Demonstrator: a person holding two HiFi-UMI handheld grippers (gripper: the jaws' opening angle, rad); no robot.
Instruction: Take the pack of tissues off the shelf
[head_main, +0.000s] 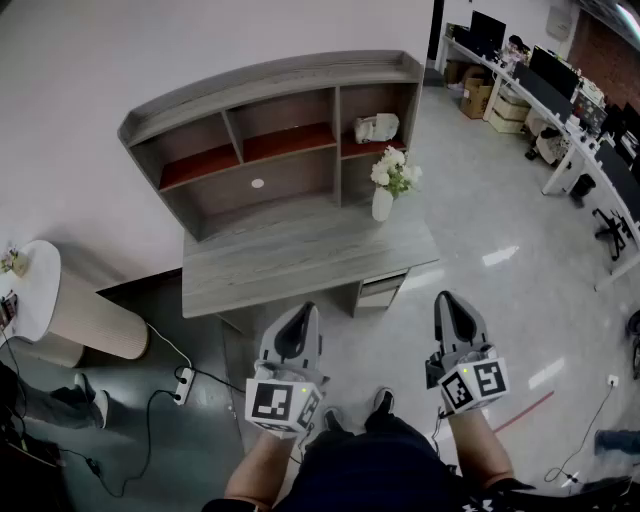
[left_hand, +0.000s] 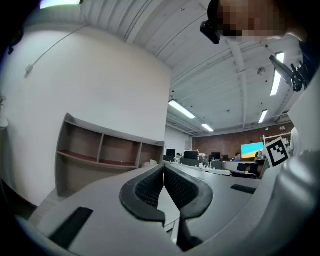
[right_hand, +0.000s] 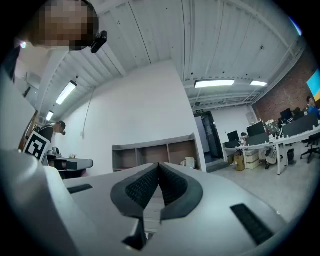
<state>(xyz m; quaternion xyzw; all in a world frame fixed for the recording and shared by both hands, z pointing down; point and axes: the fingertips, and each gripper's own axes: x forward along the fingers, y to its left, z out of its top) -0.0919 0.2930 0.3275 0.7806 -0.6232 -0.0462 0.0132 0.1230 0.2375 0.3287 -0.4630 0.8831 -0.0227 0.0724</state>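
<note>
The shelf (head_main: 270, 110) is a grey unit with red boards inside, standing at the back of a grey bench (head_main: 290, 255) against the white wall. The pack of tissues (head_main: 377, 127) lies in the shelf's right-hand compartment, on the red board there, pale and somewhat crumpled; in the right gripper view it shows as a small white shape (right_hand: 189, 162) at that same end of the shelf. Just below that compartment, at the shelf's right end, a white vase (head_main: 383, 203) stands upright on the bench with white flowers (head_main: 393, 172) in it.

Both claws are held well short of the shelf, out over the floor on the near side of the bench, and both point towards it. The left claw (head_main: 299, 310) has its pads pressed together with nothing between them, as its own view shows (left_hand: 164, 167). The right claw (head_main: 447, 298) is likewise pressed together and empty (right_hand: 158, 165).

To the left of the shelf, well apart from it, stands a round white table (head_main: 30, 285), and a power strip (head_main: 183, 385) lies on the floor nearby. Far to the shelf's right run rows of office desks (head_main: 560, 100) with monitors
</note>
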